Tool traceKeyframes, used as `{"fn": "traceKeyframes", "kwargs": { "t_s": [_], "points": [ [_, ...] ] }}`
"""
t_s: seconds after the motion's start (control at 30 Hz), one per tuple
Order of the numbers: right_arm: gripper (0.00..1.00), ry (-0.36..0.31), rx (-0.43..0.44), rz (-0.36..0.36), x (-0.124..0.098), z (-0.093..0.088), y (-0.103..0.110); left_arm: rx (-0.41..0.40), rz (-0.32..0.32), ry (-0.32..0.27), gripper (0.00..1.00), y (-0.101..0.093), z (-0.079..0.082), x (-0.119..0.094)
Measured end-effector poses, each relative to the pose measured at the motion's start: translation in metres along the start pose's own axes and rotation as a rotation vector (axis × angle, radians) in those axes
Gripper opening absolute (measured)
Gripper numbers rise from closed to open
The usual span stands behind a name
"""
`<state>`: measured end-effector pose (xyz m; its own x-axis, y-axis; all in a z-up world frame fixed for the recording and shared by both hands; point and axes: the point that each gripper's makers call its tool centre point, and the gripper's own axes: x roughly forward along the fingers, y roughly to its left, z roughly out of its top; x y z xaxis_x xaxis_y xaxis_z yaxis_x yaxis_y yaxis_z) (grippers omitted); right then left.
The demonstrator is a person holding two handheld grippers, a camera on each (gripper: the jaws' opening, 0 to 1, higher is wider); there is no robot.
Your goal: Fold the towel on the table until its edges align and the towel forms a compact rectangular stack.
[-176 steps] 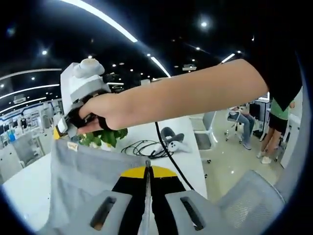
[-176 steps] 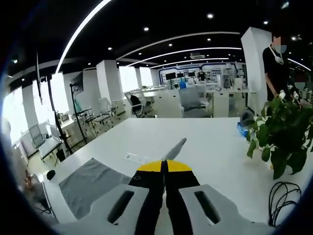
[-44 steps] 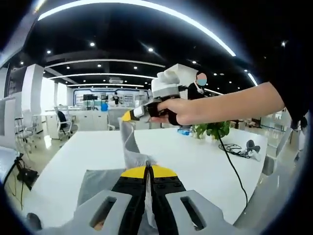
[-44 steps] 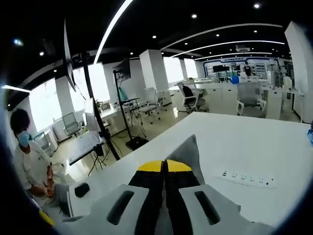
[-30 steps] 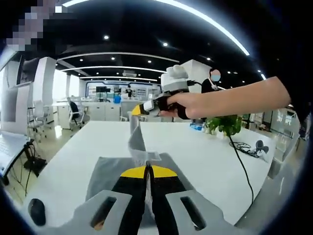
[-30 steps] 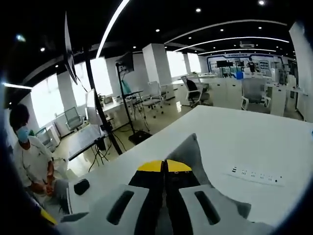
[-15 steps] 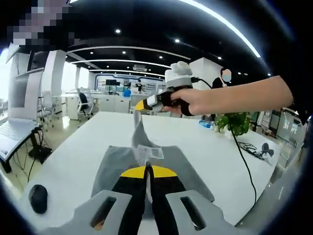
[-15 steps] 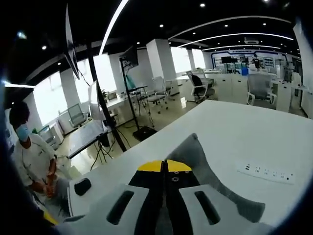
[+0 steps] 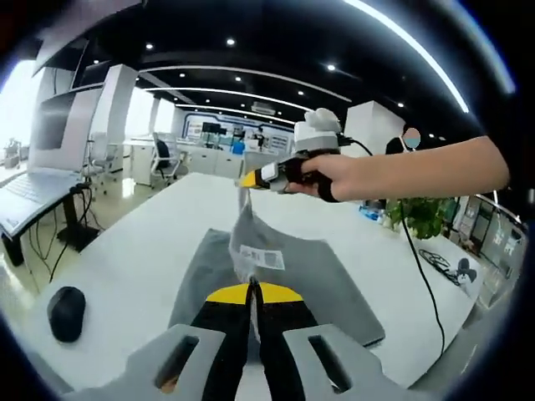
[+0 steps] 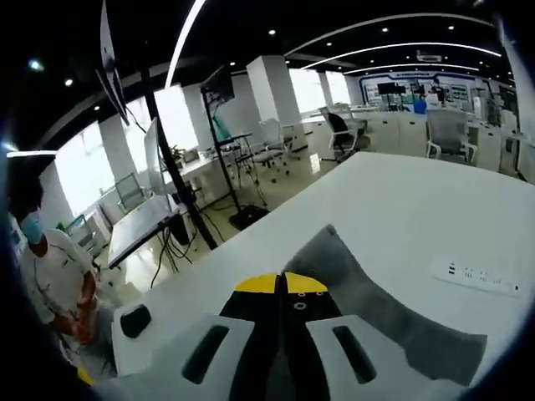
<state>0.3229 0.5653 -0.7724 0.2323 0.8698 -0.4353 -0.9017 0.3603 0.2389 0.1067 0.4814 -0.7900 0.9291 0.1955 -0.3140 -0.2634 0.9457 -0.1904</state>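
Left gripper view shows both my grippers [image 9: 251, 288] [image 9: 248, 178] with jaws clamped on towel [image 9: 284, 267] corners above the surface [image 9: 134, 251]; uneven lowering could misalign the edges.

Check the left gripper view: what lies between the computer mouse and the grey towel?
Only bare white table lies between the computer mouse and the grey towel.
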Motion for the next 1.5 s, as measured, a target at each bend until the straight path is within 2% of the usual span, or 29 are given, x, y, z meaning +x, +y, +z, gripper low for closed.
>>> {"fn": "traceKeyframes", "kwargs": {
  "t_s": [0.17, 0.23, 0.57, 0.67, 0.9, 1.17, 1.33, 1.5],
  "points": [
    [0.0, 0.023, 0.008, -0.003, 0.017, -0.013, 0.001, -0.043, 0.031, 0.031, 0.02, 0.019, -0.018, 0.008],
    [0.0, 0.039, -0.027, -0.006, 0.022, -0.018, 0.001, -0.047, 0.038, 0.035, 0.02, 0.022, -0.019, 0.01],
    [0.0, 0.064, -0.004, -0.029, 0.054, -0.039, -0.003, -0.1, 0.091, 0.07, 0.03, 0.049, -0.039, 0.019],
    [0.0, 0.072, -0.001, -0.044, 0.063, -0.05, -0.003, -0.105, 0.099, 0.079, 0.02, 0.052, -0.043, 0.021],
    [0.0, 0.09, -0.005, -0.051, 0.077, -0.063, -0.002, -0.146, 0.115, 0.094, 0.02, 0.06, -0.053, 0.022],
    [0.0, 0.113, -0.031, -0.054, 0.091, -0.079, 0.0, -0.2, 0.135, 0.133, 0.03, 0.069, -0.074, 0.022],
    [0.0, 0.128, -0.046, -0.046, 0.096, -0.087, 0.0, -0.247, 0.156, 0.134, 0.03, 0.079, -0.079, 0.024],
    [0.0, 0.142, -0.073, -0.026, 0.1, -0.09, 0.002, -0.25, 0.176, 0.151, 0.03, 0.084, -0.082, 0.025]
  ]
}}
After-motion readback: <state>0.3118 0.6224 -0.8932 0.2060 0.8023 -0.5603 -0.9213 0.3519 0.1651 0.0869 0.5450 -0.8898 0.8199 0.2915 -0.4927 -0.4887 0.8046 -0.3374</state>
